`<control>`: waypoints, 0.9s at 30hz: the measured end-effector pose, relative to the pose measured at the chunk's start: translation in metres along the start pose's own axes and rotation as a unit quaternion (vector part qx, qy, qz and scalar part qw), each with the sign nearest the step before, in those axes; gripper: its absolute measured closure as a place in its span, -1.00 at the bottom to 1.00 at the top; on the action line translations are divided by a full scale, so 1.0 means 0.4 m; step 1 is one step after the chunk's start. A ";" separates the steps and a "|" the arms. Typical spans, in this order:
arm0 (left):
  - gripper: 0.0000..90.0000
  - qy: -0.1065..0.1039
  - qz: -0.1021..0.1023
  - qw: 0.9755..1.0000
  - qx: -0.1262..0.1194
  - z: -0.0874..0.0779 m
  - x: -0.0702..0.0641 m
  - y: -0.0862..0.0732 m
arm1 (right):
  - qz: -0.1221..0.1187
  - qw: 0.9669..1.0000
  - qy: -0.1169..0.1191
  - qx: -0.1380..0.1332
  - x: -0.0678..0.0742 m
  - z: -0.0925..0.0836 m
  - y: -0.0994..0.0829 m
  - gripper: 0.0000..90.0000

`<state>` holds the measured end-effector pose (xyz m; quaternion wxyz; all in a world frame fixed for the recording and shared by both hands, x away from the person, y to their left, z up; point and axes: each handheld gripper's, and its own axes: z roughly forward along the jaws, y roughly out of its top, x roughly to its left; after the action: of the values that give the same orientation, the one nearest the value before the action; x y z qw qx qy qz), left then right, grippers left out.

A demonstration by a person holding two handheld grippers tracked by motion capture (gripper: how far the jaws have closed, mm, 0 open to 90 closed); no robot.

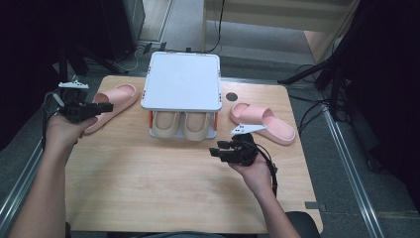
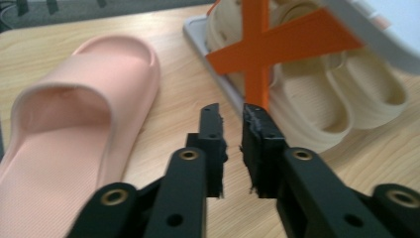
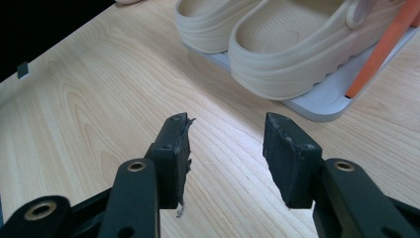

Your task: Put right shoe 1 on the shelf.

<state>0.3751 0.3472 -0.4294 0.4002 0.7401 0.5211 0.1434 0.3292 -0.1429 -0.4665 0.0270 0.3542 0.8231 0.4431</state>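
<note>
Your left gripper (image 2: 230,144) has jaws nearly closed on nothing beside the pink slipper (image 2: 74,124) left of the rack (image 1: 181,82), right gripper (image 3: 225,158) open; reopen, grab slipper.

Both forearms are bare, with no sleeves. Each hand carries a black claw with two flat arms, brass-ringed screw holes and rough dark pads: the left claw (image 1: 101,107), the right claw (image 1: 214,150). Each is topped by a grey three-cornered plate and trails a black cable.
</note>
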 end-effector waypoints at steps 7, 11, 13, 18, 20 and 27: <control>0.97 -0.001 -0.016 1.000 0.000 0.021 0.054 -0.027 | -0.001 1.000 -0.001 0.003 0.001 -0.002 -0.006 0.19; 0.97 0.018 -0.028 0.999 -0.001 0.033 0.081 -0.035 | -0.004 1.000 -0.004 0.004 0.003 -0.004 -0.010 0.19; 0.96 0.016 -0.042 0.999 0.004 0.047 0.098 -0.040 | -0.001 1.000 -0.005 0.003 0.004 -0.006 -0.012 0.19; 0.95 0.034 -0.050 0.998 0.015 0.078 0.123 -0.042 | 0.003 1.000 -0.011 0.003 0.005 -0.015 -0.023 0.19; 0.95 0.051 -0.046 0.997 0.027 0.091 0.136 -0.045 | 0.002 1.000 -0.013 0.003 0.006 -0.018 -0.028 0.19; 0.96 0.073 -0.048 0.996 0.029 0.124 0.167 -0.041 | 0.015 1.000 -0.024 0.002 0.010 -0.034 -0.049 0.19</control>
<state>0.4233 0.3868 -0.4868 0.3453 0.7132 0.5879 0.1627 0.3105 -0.1572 -0.4717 0.0391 0.3766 0.8180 0.4330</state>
